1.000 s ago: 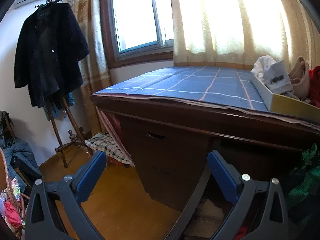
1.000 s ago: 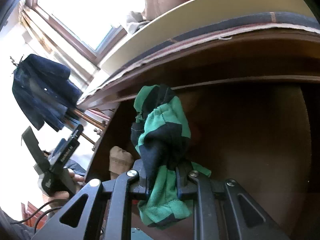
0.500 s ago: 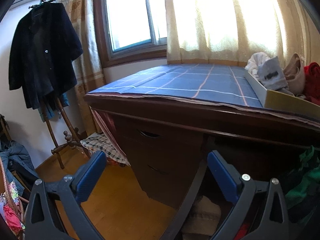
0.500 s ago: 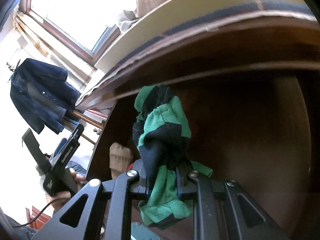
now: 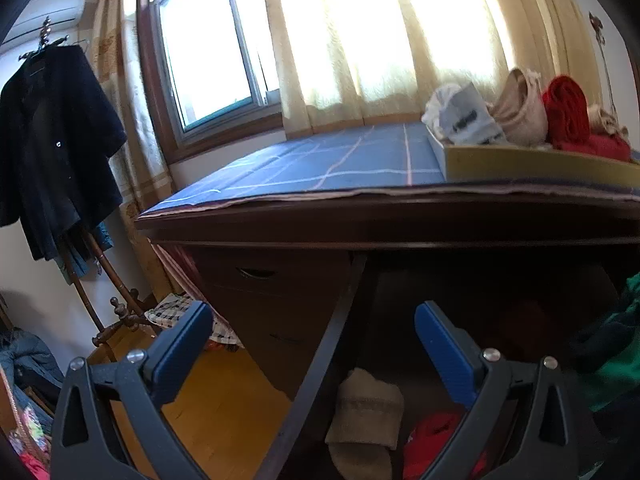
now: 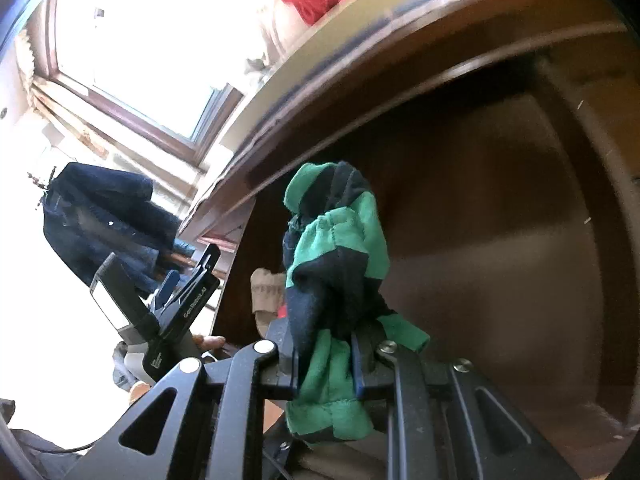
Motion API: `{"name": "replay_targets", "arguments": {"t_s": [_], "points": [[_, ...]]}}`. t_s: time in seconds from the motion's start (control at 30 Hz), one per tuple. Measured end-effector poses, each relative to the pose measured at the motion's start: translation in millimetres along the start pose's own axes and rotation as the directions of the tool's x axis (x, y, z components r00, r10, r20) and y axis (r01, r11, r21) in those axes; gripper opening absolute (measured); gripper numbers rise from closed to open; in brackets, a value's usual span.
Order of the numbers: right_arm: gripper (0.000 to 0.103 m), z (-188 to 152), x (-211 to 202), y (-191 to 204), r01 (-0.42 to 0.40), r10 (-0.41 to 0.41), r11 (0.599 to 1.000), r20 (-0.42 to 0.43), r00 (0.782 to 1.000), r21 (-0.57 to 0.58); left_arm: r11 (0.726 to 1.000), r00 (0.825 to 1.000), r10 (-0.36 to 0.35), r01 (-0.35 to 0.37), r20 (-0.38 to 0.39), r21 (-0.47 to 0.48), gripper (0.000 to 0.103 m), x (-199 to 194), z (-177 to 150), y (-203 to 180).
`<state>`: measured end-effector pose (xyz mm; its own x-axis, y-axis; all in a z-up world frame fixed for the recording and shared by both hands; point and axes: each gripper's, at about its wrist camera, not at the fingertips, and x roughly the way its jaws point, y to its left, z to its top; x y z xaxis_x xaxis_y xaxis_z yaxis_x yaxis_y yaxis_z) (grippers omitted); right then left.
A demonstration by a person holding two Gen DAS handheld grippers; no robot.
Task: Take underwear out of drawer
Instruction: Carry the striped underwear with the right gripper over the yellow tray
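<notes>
The right gripper is clamped on the underwear, a bunched garment in green and dark navy blocks that stands up between the pads, its hem hanging below them. The left gripper stands wide with nothing between its blue pads; white lettering on its side is too small to read. Below it the open drawer holds a beige sock and something red. On the far desktop, a tray holds folded clothes.

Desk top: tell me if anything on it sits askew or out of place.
The blue checked cloth covering the dark wooden desk has a wavy, lifted front edge. Clothes are heaped untidily in the shallow yellow box at the right.
</notes>
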<state>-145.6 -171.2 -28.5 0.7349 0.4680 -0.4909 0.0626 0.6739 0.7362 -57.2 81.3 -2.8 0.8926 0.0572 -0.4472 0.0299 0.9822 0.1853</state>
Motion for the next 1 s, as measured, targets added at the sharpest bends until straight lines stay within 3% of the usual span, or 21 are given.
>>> {"name": "replay_targets", "arguments": {"t_s": [0.27,0.47,0.57,0.77,1.0], "points": [[0.02,-2.5,-15.6,1.8,0.053,-0.054,0.998,0.049,0.997,0.014,0.995,0.999,-0.046,0.045,-0.004,-0.086,0.103,3.9,-4.6,13.2],[0.02,18.0,-35.3,13.1,0.058,-0.055,0.998,0.123,0.991,-0.02,0.994,0.998,-0.051,0.053,0.022,-0.093,0.103,1.9,-6.7,14.3],[0.02,40.1,-48.6,25.0,0.046,-0.036,0.998,0.187,0.982,-0.053,0.988,0.996,-0.09,0.088,-0.01,-0.125,0.103,8.1,-2.8,23.9],[0.02,76.3,-57.6,48.8,-0.022,0.049,0.993,0.244,0.969,-0.115,0.987,0.999,0.033,-0.027,0.041,-0.16,0.103,-0.5,14.7,55.7],[0.02,110.6,-56.3,62.8,-0.117,0.15,0.983,0.259,0.954,-0.139,0.998,1.0,-0.01,0.01,0.015,-0.064,0.103,2.0,14.7,20.7]]}}
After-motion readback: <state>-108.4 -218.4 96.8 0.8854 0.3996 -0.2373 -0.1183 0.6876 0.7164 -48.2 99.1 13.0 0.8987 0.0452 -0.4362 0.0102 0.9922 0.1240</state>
